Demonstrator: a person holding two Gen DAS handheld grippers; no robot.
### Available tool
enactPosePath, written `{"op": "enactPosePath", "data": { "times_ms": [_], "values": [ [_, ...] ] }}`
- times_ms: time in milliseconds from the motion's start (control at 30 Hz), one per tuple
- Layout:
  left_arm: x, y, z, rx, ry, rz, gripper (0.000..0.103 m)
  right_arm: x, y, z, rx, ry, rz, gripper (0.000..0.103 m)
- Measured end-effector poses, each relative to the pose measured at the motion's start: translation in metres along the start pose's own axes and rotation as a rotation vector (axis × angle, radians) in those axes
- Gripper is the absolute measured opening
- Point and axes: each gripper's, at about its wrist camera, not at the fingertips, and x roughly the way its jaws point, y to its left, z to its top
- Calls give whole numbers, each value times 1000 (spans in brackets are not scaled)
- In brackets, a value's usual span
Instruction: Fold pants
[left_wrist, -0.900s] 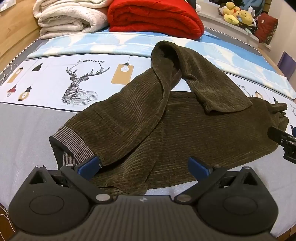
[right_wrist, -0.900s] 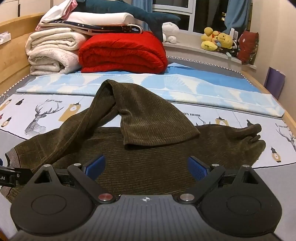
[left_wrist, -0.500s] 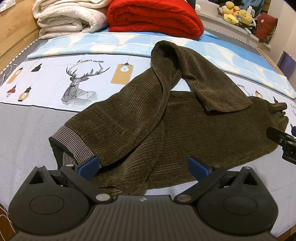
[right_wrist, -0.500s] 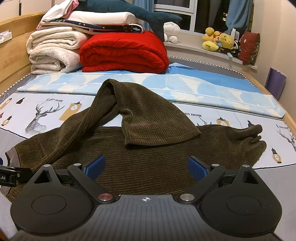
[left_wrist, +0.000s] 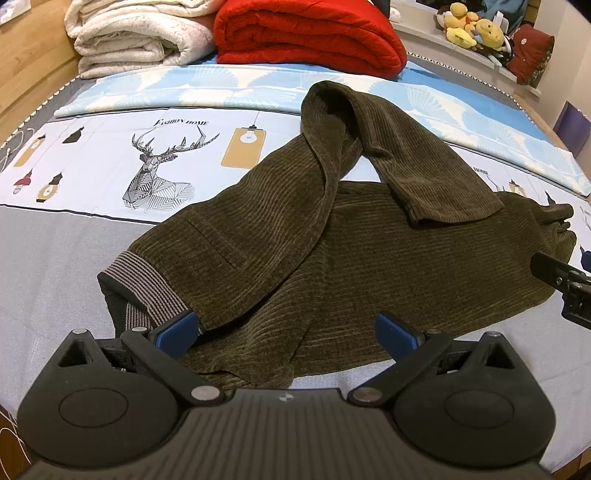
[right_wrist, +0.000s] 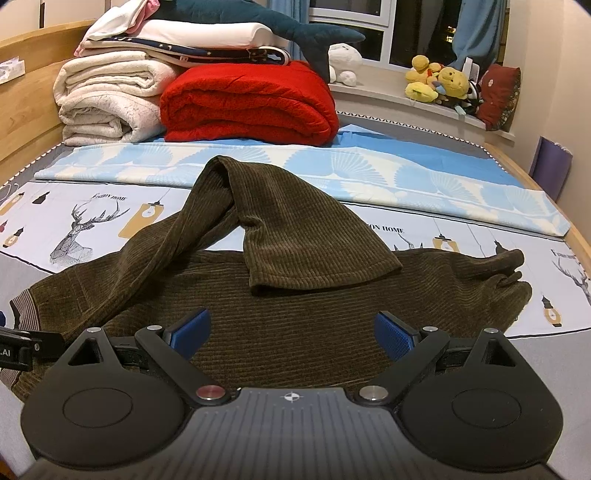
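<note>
Dark olive corduroy pants lie crumpled mid-frame on the bed, one leg doubled back. The left gripper and right gripper hover at the near edge, fingers spread, pinching nothing.

Both wrist cameras look down, close, sharing the pants on the bed.
</note>
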Motion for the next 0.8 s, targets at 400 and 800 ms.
{"op": "enactPosePath", "data": {
  "times_ms": [400, 800],
  "values": [
    [1, 0, 0, 1, 4, -4, 102, -1, -1, 0, -3, 5, 3, 96],
    [6, 30, 36, 14, 35, -87, 72, -8, -46, 11, 139, -114, -124, 72]
  ]
}}
